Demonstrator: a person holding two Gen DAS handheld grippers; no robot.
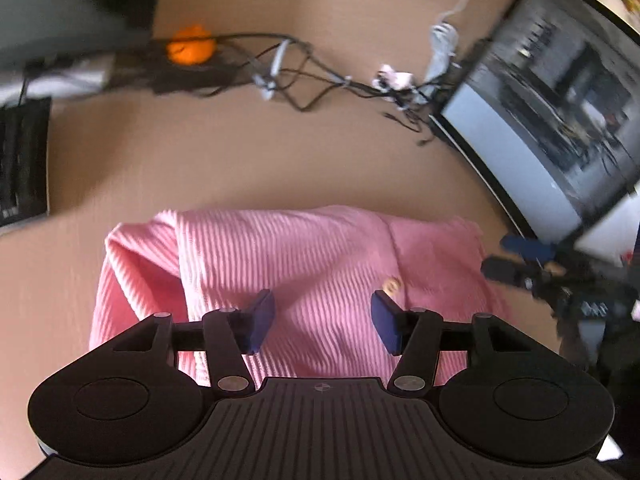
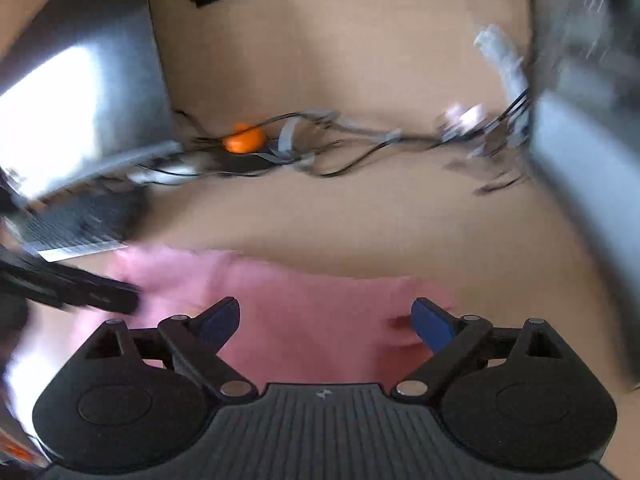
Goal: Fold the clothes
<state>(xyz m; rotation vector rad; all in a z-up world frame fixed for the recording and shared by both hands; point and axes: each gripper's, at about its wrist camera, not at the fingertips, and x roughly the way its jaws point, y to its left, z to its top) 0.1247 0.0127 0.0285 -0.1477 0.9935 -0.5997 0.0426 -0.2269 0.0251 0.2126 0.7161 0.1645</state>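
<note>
A pink ribbed knit garment (image 1: 304, 256) lies folded on the tan table, with a small button (image 1: 391, 285) near its right side. My left gripper (image 1: 322, 322) is open and empty, hovering just above the garment's near part. In the left wrist view the right gripper (image 1: 516, 260) shows at the garment's right edge. In the blurred right wrist view the garment (image 2: 312, 316) lies below my right gripper (image 2: 324, 322), which is open and empty. The left gripper (image 2: 80, 288) shows at the left there.
A monitor (image 1: 560, 120) stands at the right. A tangle of cables (image 1: 312, 80) and an orange object (image 1: 190, 46) lie at the back. A keyboard (image 1: 20, 160) is at the left, and a laptop (image 2: 76, 112) at the back left.
</note>
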